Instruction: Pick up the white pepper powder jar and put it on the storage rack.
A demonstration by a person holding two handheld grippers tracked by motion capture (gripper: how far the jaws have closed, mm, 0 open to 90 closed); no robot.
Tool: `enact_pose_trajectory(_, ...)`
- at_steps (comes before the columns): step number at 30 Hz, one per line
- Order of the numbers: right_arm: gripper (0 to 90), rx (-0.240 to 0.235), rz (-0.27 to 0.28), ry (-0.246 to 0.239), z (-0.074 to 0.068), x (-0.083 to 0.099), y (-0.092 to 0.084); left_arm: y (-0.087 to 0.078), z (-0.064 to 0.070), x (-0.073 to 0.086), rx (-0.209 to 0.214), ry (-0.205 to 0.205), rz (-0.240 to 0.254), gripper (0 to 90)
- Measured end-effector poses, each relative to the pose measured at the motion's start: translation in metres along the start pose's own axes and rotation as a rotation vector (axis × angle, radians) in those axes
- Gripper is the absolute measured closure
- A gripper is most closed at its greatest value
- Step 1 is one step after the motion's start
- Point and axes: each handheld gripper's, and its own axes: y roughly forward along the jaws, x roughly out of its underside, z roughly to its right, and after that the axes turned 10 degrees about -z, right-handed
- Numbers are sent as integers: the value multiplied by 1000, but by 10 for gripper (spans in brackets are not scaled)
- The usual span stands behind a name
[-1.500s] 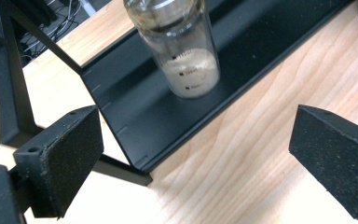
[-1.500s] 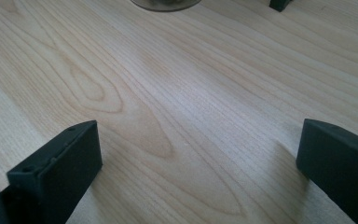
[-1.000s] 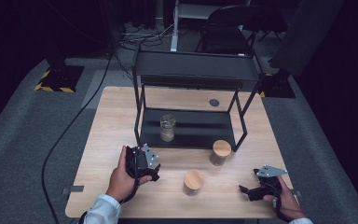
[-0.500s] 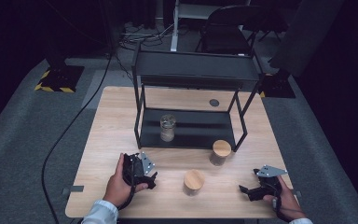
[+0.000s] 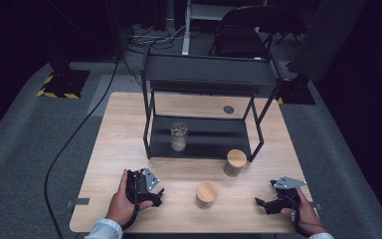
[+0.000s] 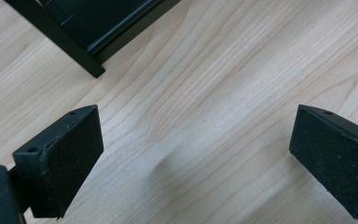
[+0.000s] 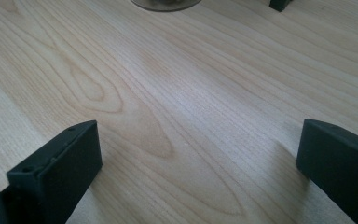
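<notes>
While jaws gape, left gripper [image 6: 193, 163], grainy table [image 6: 223, 70]

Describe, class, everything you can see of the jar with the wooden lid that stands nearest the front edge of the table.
The jar is a short, round container, apparently dark glass, capped by a flat, pale wooden lid that is on and looks level. It stands upright on the bare wooden table, in front of the black metal rack and between the two grippers. Nothing touches it but the tabletop; a similar lidded jar stands apart, behind and to its right. Its contents cannot be made out.
</notes>
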Motion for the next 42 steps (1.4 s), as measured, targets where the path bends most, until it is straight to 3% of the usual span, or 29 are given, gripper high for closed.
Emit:
enact_pose_trajectory(8,0,0,0,0,0,0,0,-4,-6,9,-2,-9,-4,23)
enact_pose_trajectory(18,0,0,0,0,0,0,0,-5,-16,21,38,-32,-41,23)
enact_pose_trajectory(27,0,0,0,0,0,0,0,-5,-29,32,95,-95,-54,11)
enact_pose_trajectory(32,0,0,0,0,0,0,0,-2,-34,38,154,-140,-47,5)
enact_pose_trajectory(37,0,0,0,0,0,0,0,0,-39,45,198,-159,-15,3)
enact_pose_trajectory(42,0,0,0,0,0,0,0,-1,-40,49,203,-152,-4,0)
